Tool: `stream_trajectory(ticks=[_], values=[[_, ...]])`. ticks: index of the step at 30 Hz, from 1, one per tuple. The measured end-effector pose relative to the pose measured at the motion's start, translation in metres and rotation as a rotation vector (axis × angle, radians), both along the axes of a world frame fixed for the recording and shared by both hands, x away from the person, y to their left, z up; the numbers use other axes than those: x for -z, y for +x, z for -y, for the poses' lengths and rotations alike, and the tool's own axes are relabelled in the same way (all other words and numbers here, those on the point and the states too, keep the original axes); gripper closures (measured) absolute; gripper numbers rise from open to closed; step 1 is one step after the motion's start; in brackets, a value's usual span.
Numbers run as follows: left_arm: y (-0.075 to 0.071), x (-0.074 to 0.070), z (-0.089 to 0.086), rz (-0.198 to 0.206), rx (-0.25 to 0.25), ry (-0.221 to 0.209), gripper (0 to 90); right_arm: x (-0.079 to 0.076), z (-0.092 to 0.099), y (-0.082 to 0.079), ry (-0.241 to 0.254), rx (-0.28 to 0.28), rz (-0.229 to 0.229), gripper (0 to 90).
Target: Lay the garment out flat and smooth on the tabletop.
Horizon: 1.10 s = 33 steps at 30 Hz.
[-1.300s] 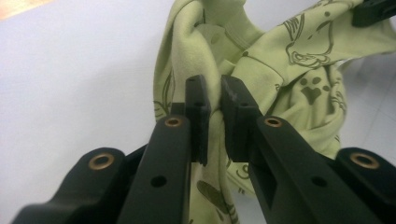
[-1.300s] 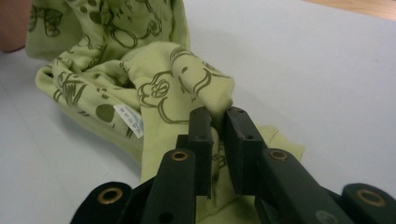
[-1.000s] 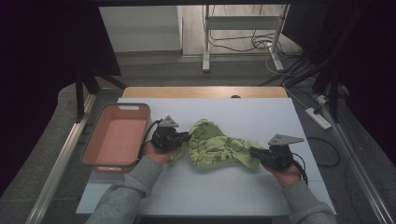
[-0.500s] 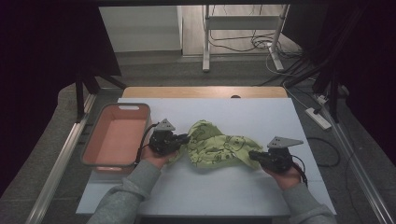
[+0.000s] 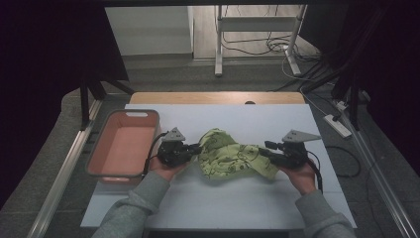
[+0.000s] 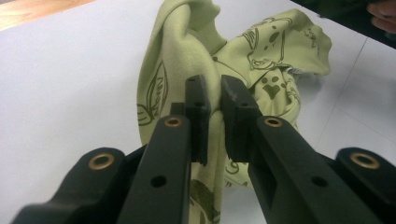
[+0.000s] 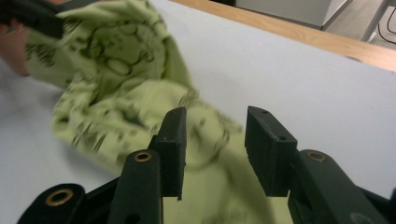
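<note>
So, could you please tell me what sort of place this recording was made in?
Most likely a lab or workshop set up for recording: a white work table hemmed in by dark curtains, loose cables and a power strip on the floor, and a metal stand behind.

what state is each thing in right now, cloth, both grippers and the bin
green cloth: crumpled on the white table, one fold pinched
left gripper: shut on the cloth
right gripper: jaws just opened, apart over the cloth, not gripping
pink bin: upright, empty, left of the cloth

Bare white table (image 5: pixel 237 198) all round; pink tray (image 5: pixel 124 148) just left of the left gripper (image 5: pixel 195 148)
</note>
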State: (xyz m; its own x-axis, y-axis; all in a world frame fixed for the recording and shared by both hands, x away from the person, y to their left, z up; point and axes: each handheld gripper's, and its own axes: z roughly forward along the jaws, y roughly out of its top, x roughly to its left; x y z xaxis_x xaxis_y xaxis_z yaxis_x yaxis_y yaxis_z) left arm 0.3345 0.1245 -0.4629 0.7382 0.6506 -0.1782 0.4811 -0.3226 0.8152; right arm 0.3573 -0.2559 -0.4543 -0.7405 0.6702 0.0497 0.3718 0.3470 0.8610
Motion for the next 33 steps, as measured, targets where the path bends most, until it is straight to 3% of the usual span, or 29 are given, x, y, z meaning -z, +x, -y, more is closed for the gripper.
stream_trajectory(ticks=[8,12,19,25,33], values=[[-0.001,-0.001,-0.002,0.001,0.001,-0.005,81.1,0.005,-0.03,0.053,-0.014,-0.021,-0.054,54.7],[-0.001,0.0,-0.001,-0.001,-0.002,-0.005,81.1,0.017,-0.041,0.067,-0.018,-0.06,-0.093,53.7],[-0.003,0.001,0.0,0.001,-0.001,0.002,81.0,0.036,-0.05,0.07,-0.067,-0.092,-0.18,53.0],[-0.002,0.001,0.001,-0.001,0.001,-0.002,81.0,0.043,-0.057,0.066,-0.094,-0.112,-0.2,52.8],[-0.001,0.002,0.002,-0.006,0.004,-0.004,81.0,0.044,-0.069,0.069,-0.096,-0.105,-0.183,52.9]])
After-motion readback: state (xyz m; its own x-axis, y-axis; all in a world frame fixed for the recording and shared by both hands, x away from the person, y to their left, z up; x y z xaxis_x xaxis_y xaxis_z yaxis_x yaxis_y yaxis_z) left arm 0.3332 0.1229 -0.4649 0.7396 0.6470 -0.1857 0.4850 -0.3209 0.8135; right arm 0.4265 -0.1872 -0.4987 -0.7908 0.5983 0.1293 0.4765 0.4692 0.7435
